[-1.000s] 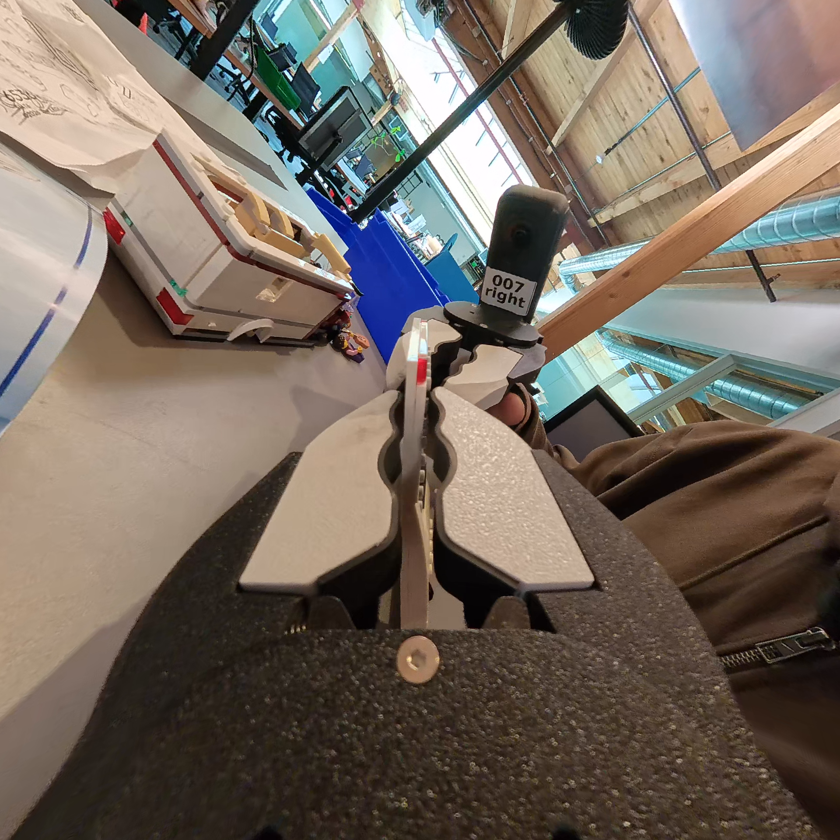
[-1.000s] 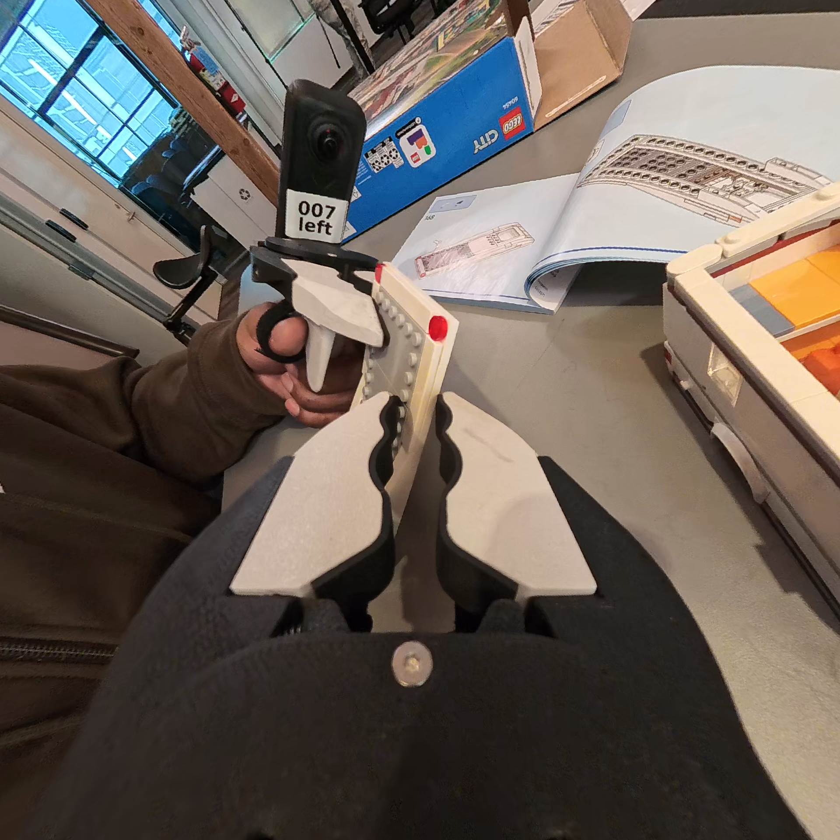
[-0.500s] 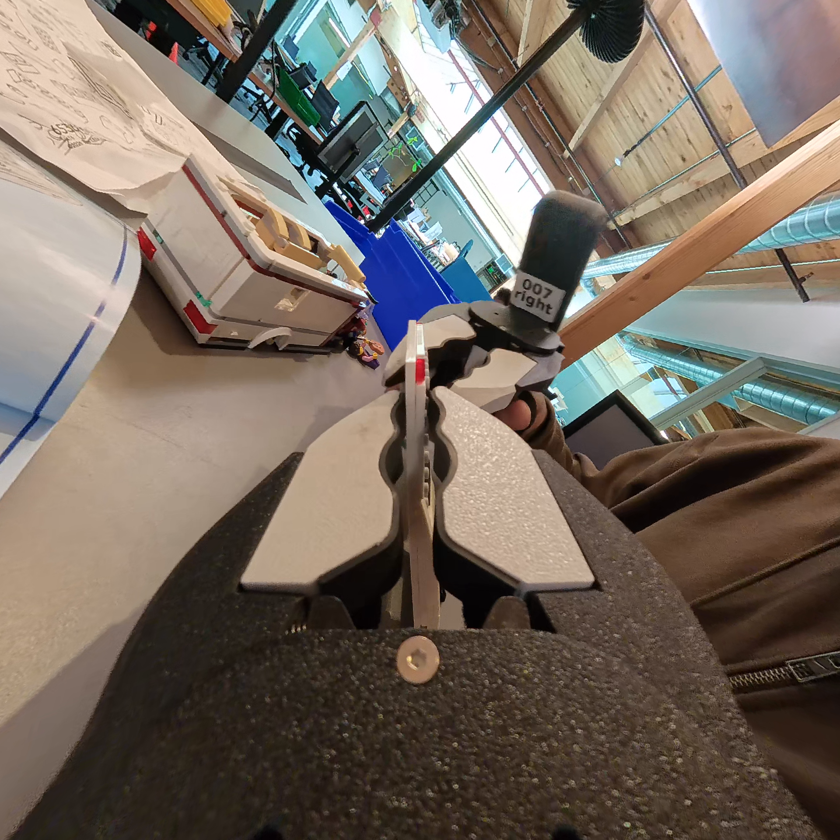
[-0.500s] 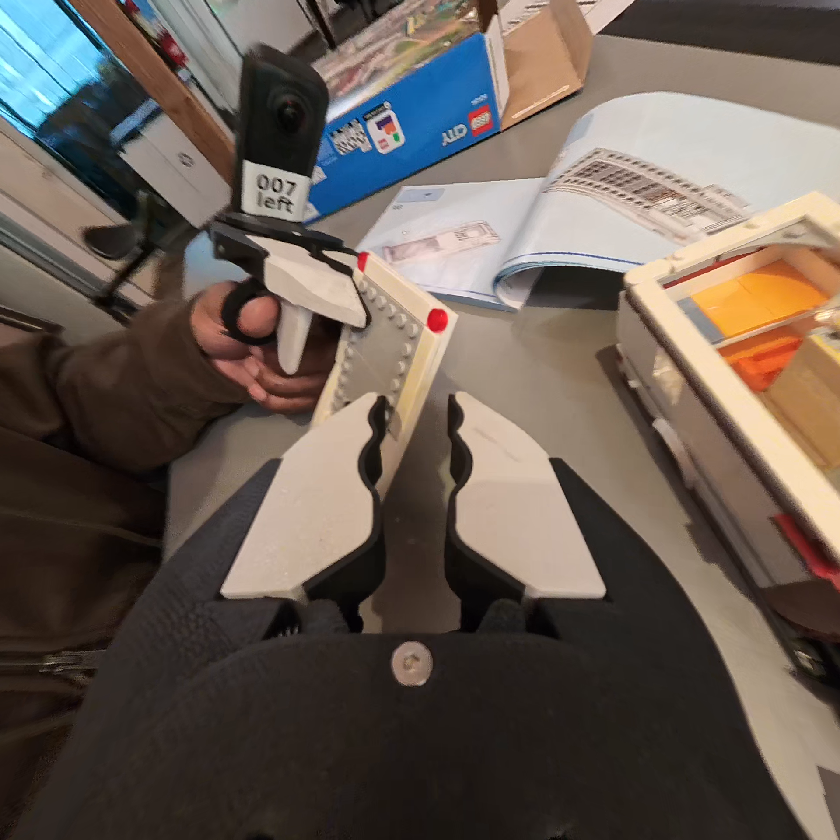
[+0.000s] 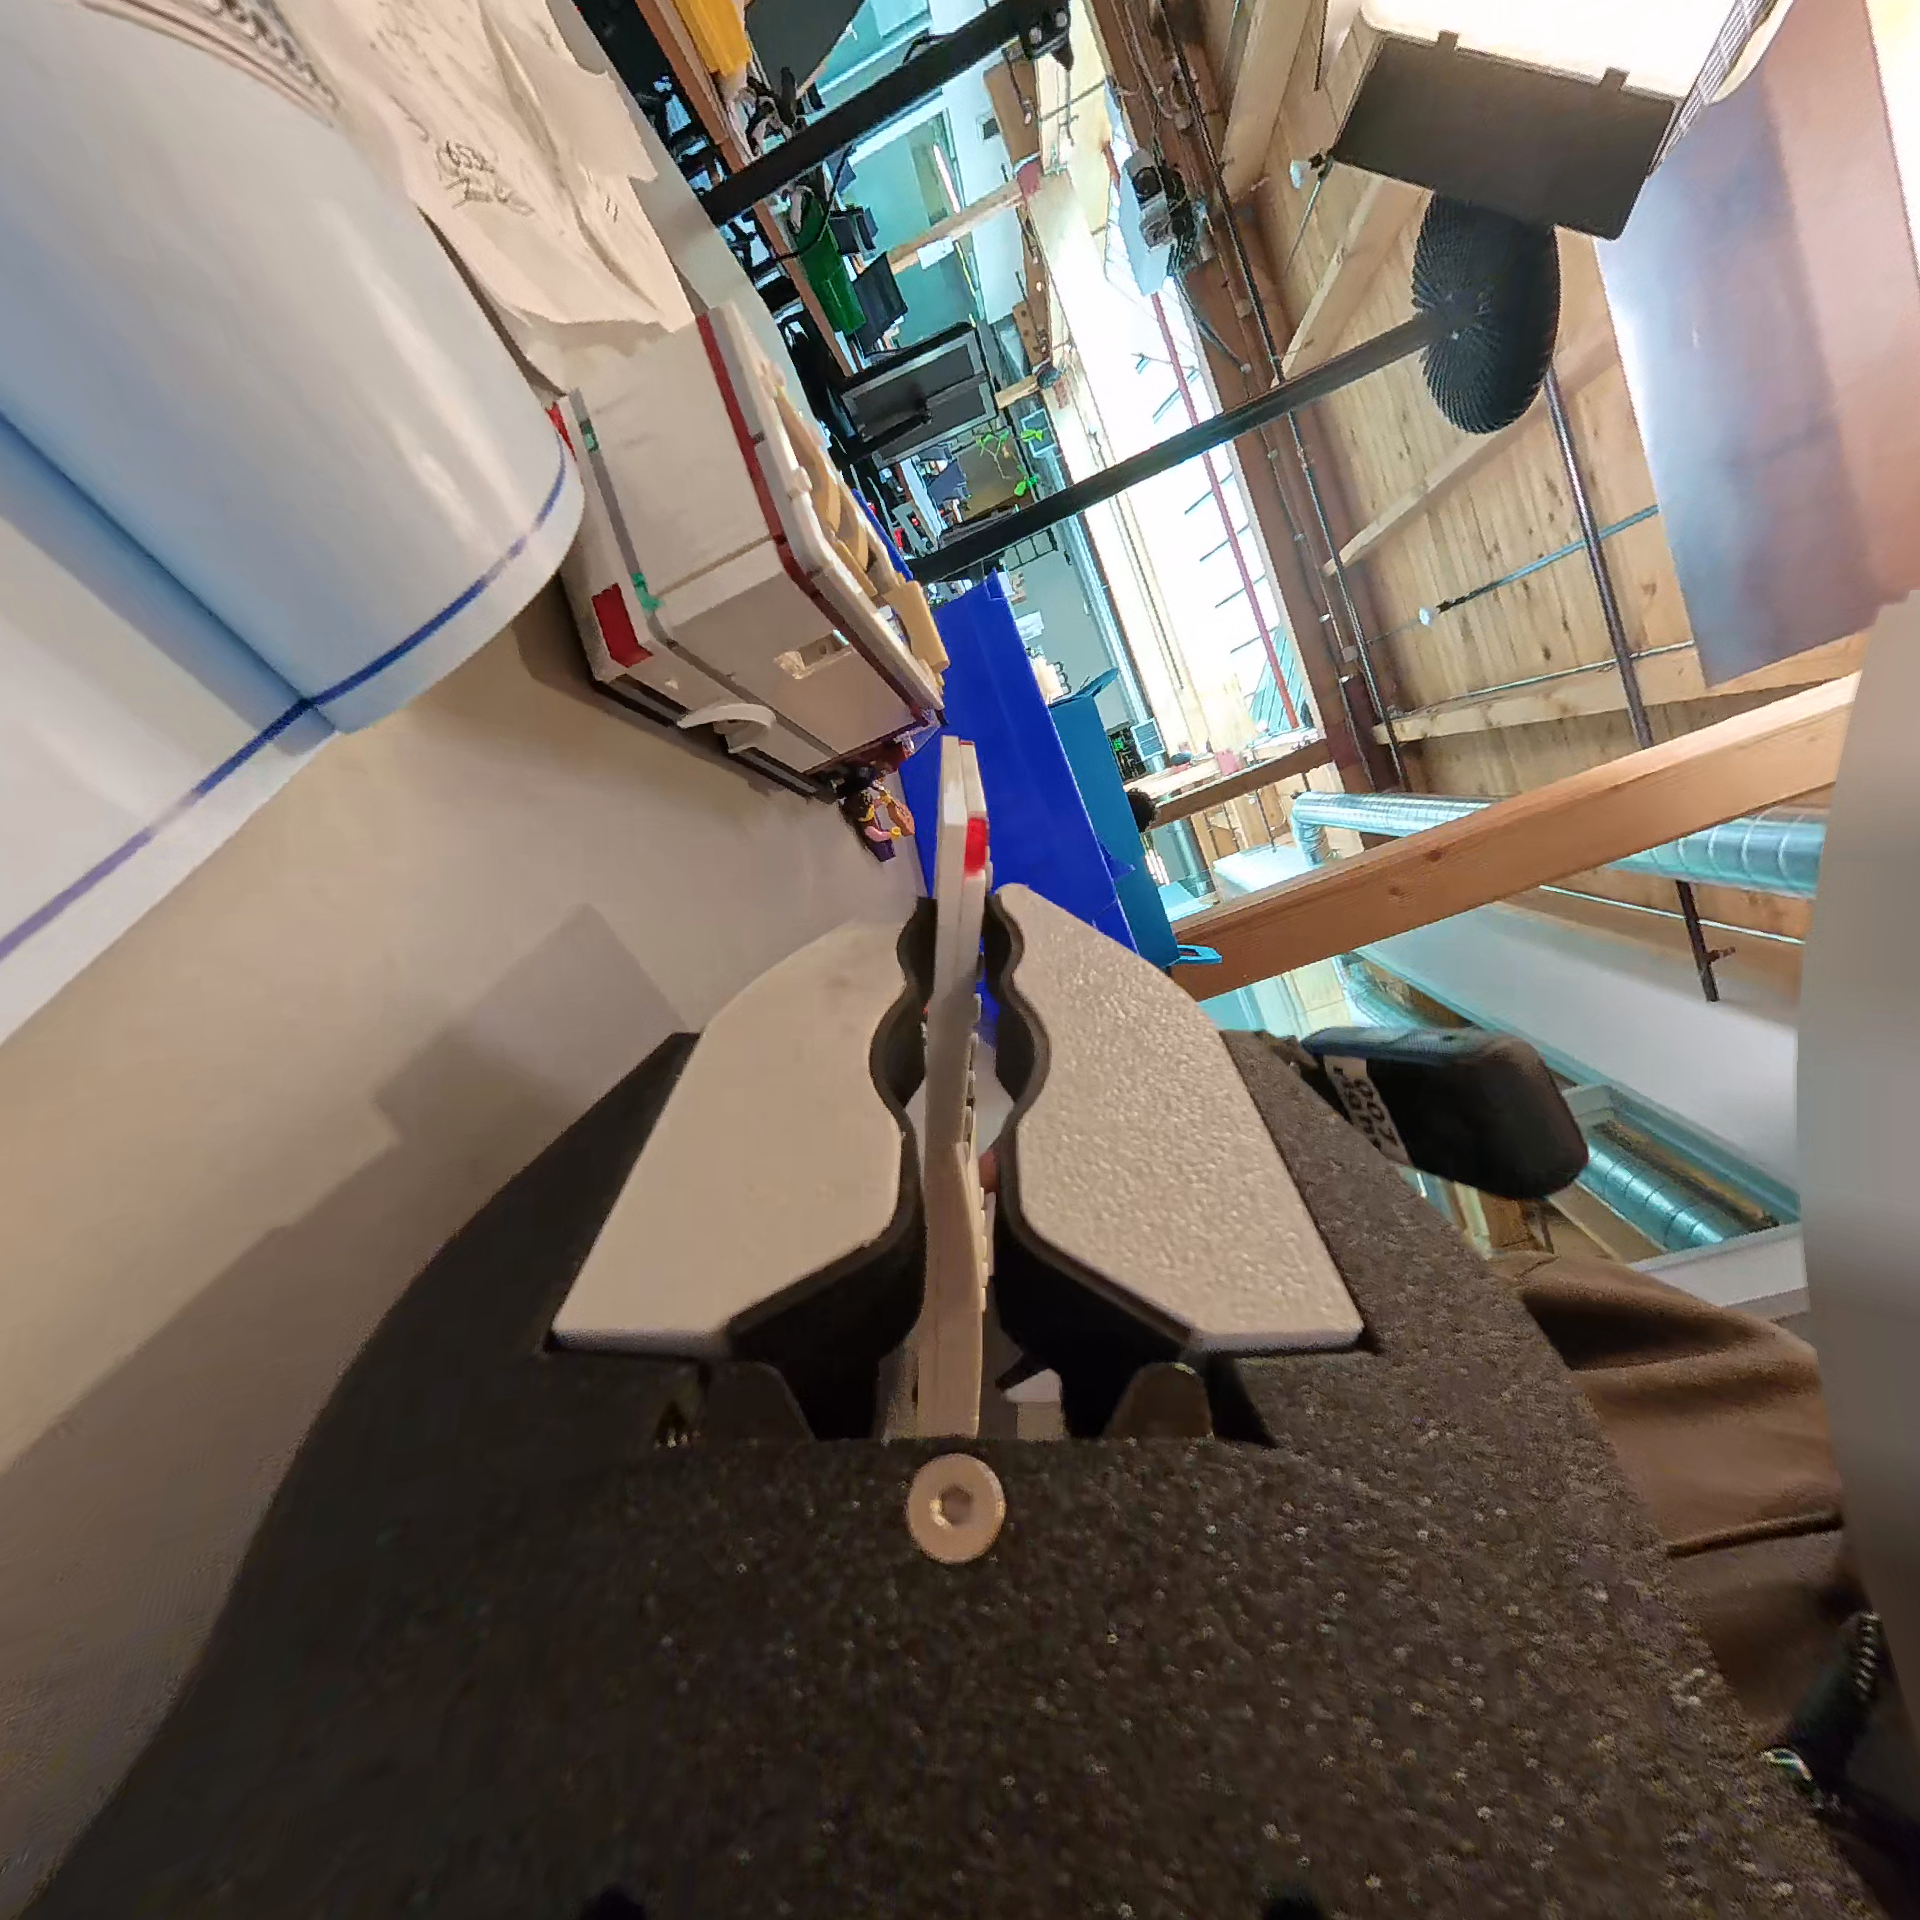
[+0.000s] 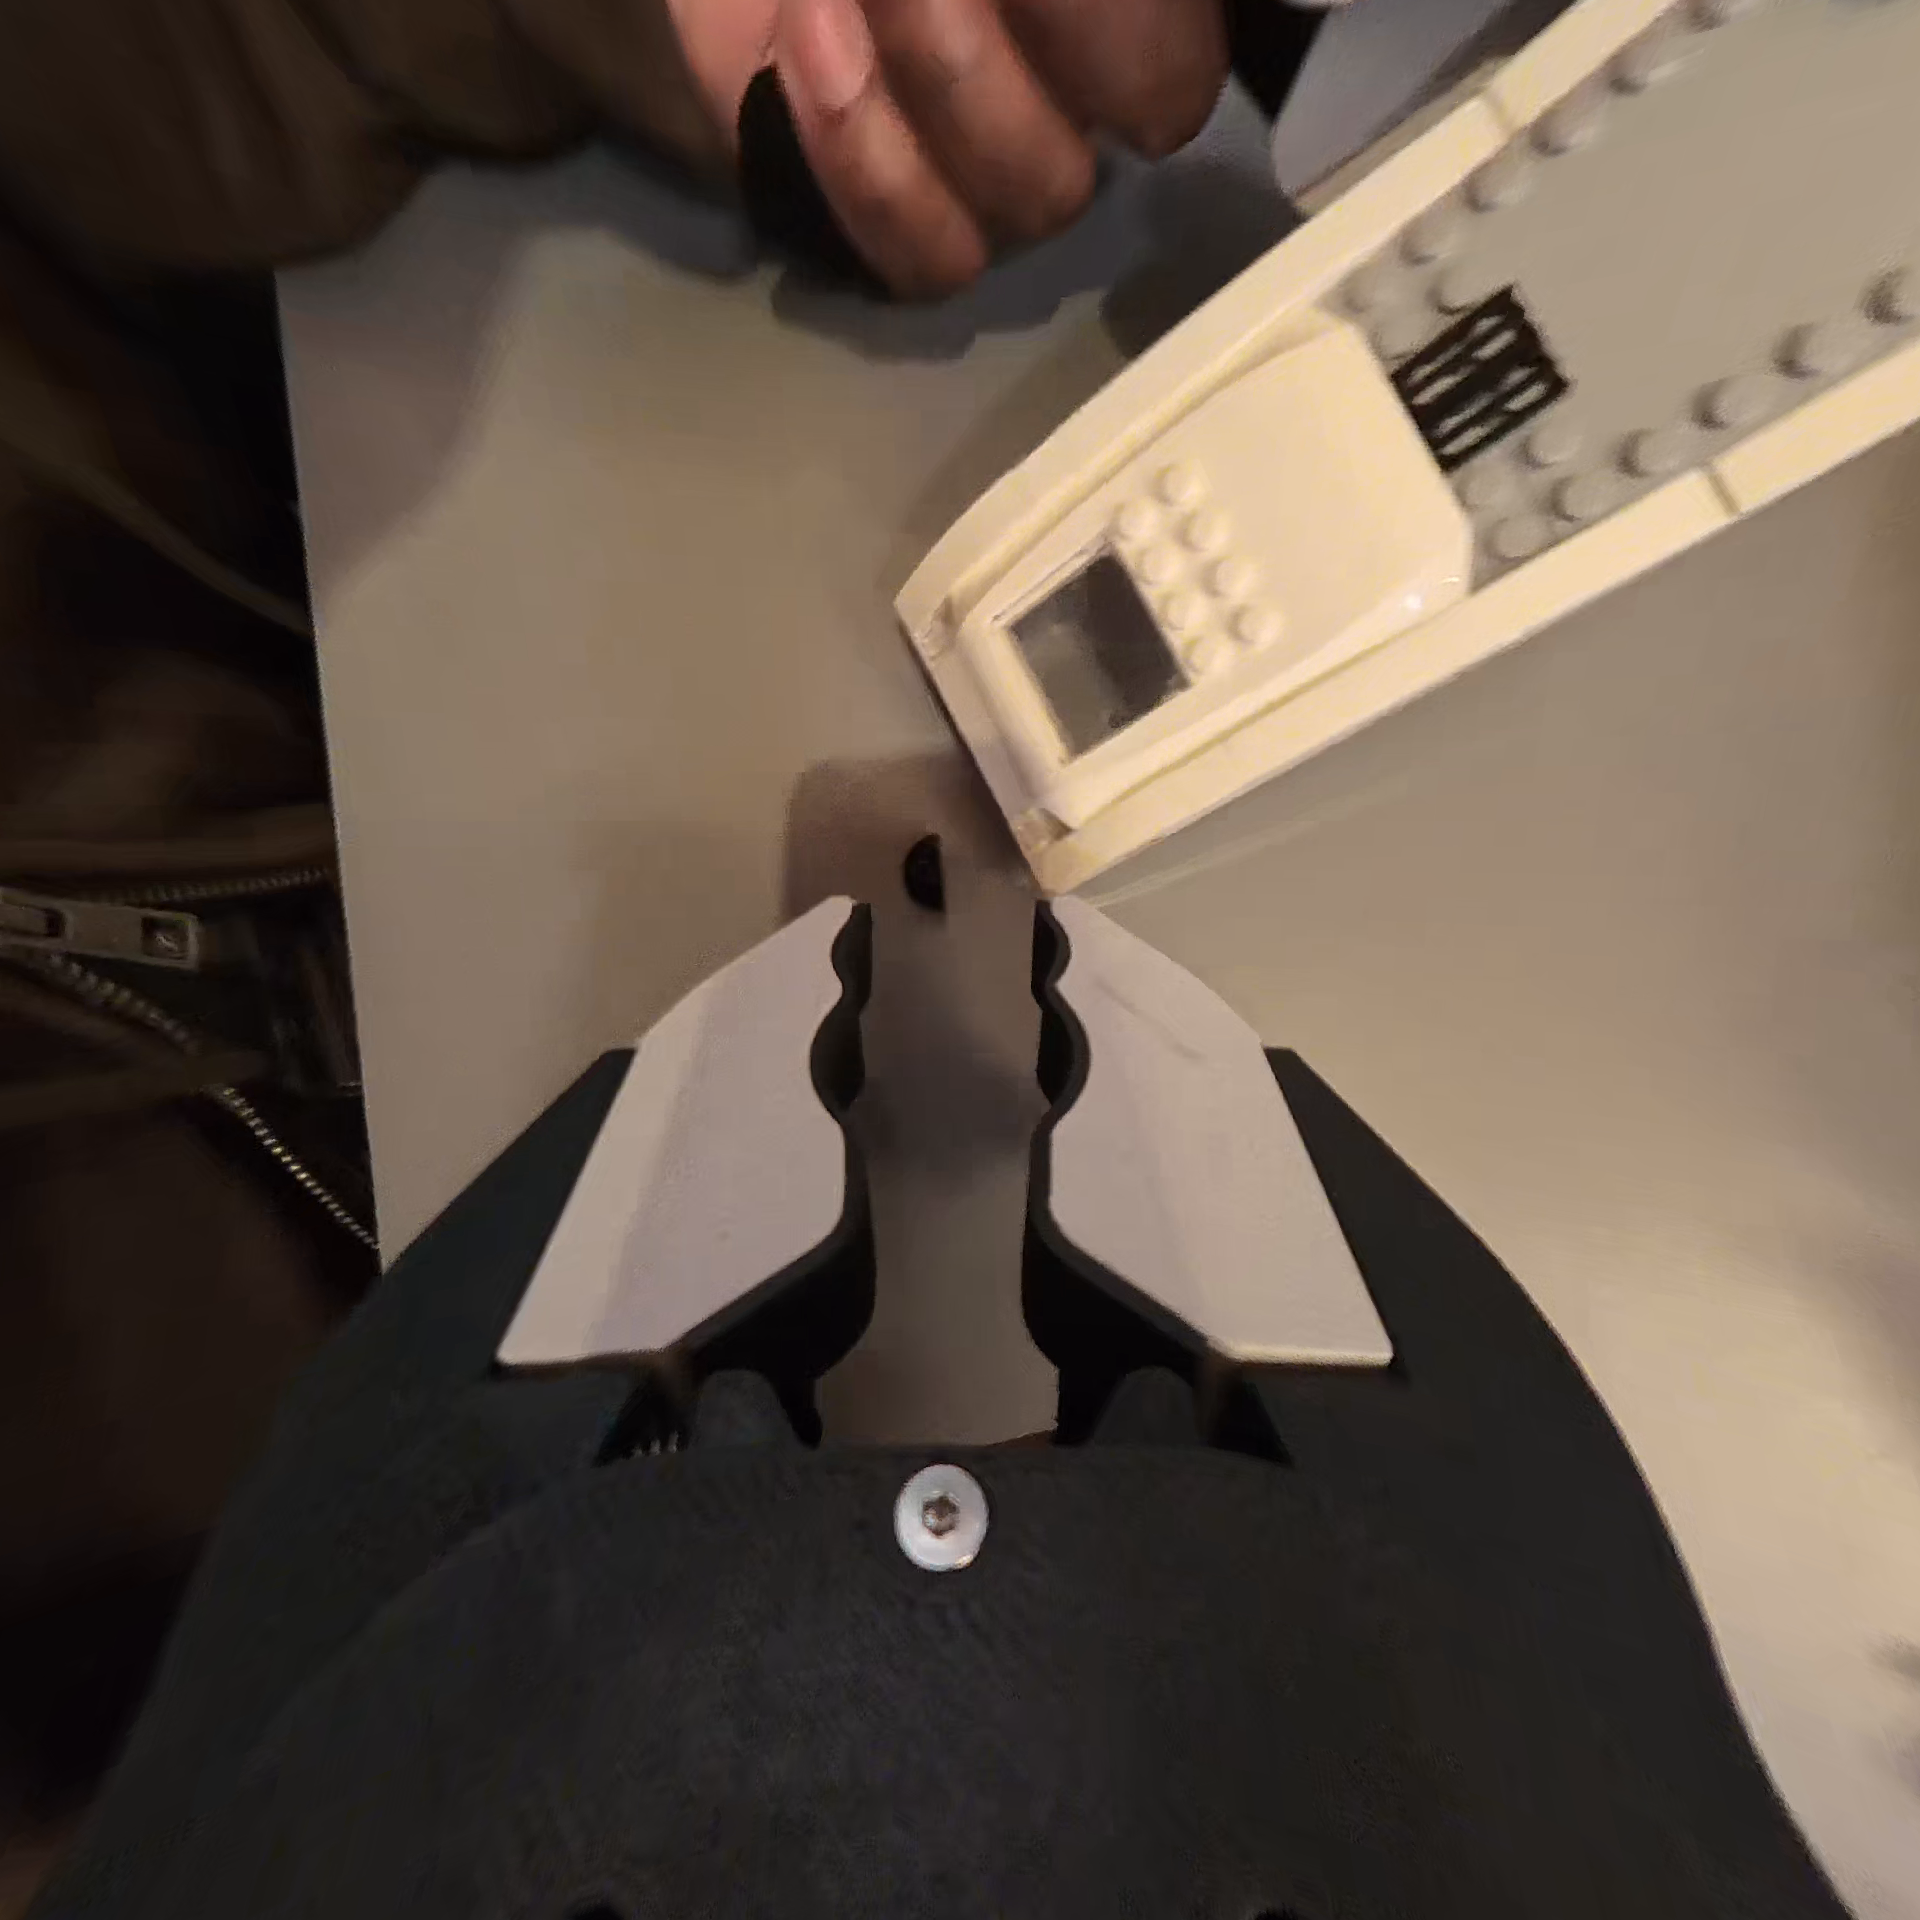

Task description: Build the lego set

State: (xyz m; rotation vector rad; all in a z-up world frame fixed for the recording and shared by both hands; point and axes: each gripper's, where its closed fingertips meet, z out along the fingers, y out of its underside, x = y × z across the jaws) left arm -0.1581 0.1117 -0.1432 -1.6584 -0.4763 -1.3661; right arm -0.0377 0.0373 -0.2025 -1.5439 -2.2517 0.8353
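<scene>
Far left, left wrist view: an open instruction booklet (image 5: pixel 260 436) curls up off the grey table (image 5: pixel 436 935), loose printed sheets (image 5: pixel 520 177) behind it.
Beside the booklet: a white brick-built vehicle (image 5: pixel 727 582) with red trim and tan parts on top stands on the table; a tiny toy figure (image 5: pixel 878 821) lies at its near corner.
Left hand-held gripper (image 5: pixel 961 935): clenched on a thin white studded brick plate (image 5: pixel 958 1039), held edge-on and upright, both pads pressed to its faces; a red dot marks its upper end.
Behind the plate: a blue box (image 5: pixel 1029 790).
Lower right of that view: a brown sleeve (image 5: pixel 1662 1403) and the other tool's black camera (image 5: pixel 1455 1112).
Right hand-held gripper (image 6: pixel 945 914): released, jaws apart over bare table (image 6: pixel 623 520), with a small dark piece (image 6: pixel 923 873) just beyond its tips.
Upper right, right wrist view: the cream end of the plate assembly (image 6: pixel 1299 540), its corner just beside the right fingertip (image 6: pixel 1081 935); whether they touch I cannot tell.
Top of that view: a hand (image 6: pixel 935 125), blurred.
</scene>
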